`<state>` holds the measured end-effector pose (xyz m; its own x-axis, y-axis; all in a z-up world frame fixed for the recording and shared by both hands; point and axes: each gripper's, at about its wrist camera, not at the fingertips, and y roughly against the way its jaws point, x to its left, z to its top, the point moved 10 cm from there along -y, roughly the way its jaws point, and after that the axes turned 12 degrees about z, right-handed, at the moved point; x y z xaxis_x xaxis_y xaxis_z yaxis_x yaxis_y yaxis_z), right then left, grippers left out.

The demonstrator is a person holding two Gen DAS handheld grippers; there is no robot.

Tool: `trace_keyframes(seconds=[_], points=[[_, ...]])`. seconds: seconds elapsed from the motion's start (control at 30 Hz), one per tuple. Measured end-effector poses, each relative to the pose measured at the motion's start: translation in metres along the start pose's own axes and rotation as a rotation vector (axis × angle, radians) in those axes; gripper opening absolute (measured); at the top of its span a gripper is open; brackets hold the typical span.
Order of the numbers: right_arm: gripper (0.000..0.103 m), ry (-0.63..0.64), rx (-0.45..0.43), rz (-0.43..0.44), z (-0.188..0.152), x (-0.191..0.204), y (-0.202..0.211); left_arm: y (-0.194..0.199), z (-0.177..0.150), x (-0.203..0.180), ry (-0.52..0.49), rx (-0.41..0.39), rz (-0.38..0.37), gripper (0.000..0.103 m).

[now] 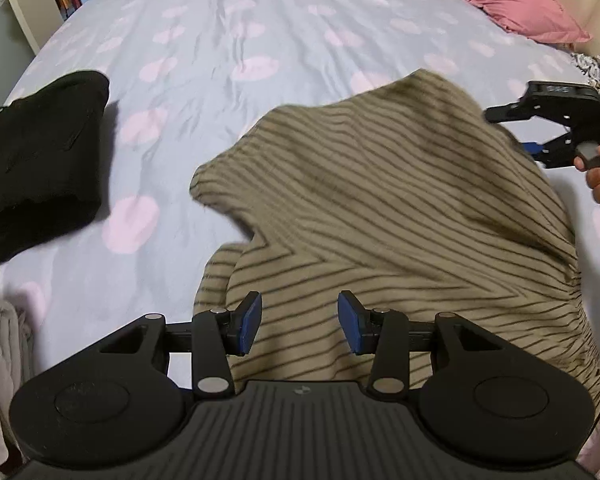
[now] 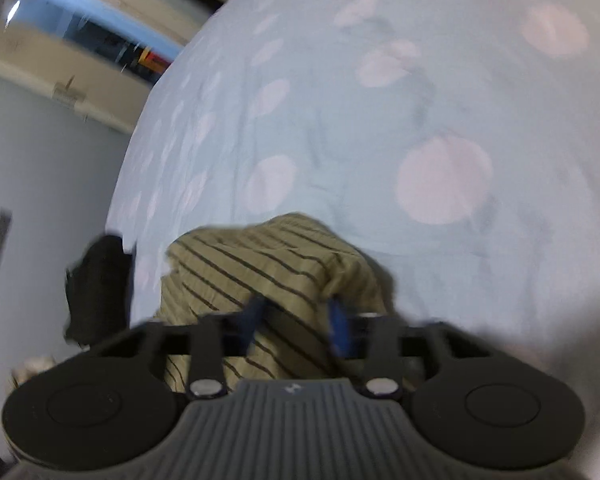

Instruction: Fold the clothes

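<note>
Left tongs point(image 1: 299, 322): released over olive dark-striped knit garment point(image 1: 380, 200) | right tongs point(image 2: 300, 320): spread, cloth between pads, grip unclear | advice: align edges, smooth flat.

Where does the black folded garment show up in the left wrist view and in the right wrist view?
Left wrist: the black garment lies at the left edge, on the bedsheet, left of the striped garment.
Right wrist: it shows, blurred, at lower left by the bed's edge, again left of the striped garment.
Shared landmark: the striped garment, beside it in both views.
</note>
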<state>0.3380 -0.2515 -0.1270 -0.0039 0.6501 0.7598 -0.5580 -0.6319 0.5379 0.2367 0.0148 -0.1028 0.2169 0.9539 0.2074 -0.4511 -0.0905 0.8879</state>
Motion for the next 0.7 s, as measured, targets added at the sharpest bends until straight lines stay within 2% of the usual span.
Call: trace_keyframes(seconds=[0.1, 0.2, 0.3, 0.43, 0.6, 0.7], points=[[0.005, 0.137, 0.037, 0.024, -0.011, 0.033, 0.003, 0.0, 0.004, -0.003, -0.007, -0.004, 0.009, 0.04], [0.003, 0.298, 0.094, 0.066, -0.033, 0.073, 0.004, 0.003, 0.006, -0.002, 0.007, -0.018, 0.01, 0.04], [0.002, 0.452, 0.177, 0.101, -0.071, 0.109, 0.004, 0.007, 0.008, 0.003, 0.034, -0.032, 0.014, 0.04], [0.002, 0.708, 0.357, 0.134, -0.143, 0.15, -0.002, 0.012, 0.011, 0.013, 0.064, -0.054, 0.03, 0.04], [0.002, 0.883, 0.621, 0.148, -0.234, 0.151, -0.009, 0.016, 0.012, 0.019, 0.097, -0.076, 0.007, 0.04], [0.002, 0.919, 0.732, 0.127, -0.266, 0.136, -0.004, 0.018, 0.01, 0.019, 0.107, -0.083, -0.02, 0.04]])
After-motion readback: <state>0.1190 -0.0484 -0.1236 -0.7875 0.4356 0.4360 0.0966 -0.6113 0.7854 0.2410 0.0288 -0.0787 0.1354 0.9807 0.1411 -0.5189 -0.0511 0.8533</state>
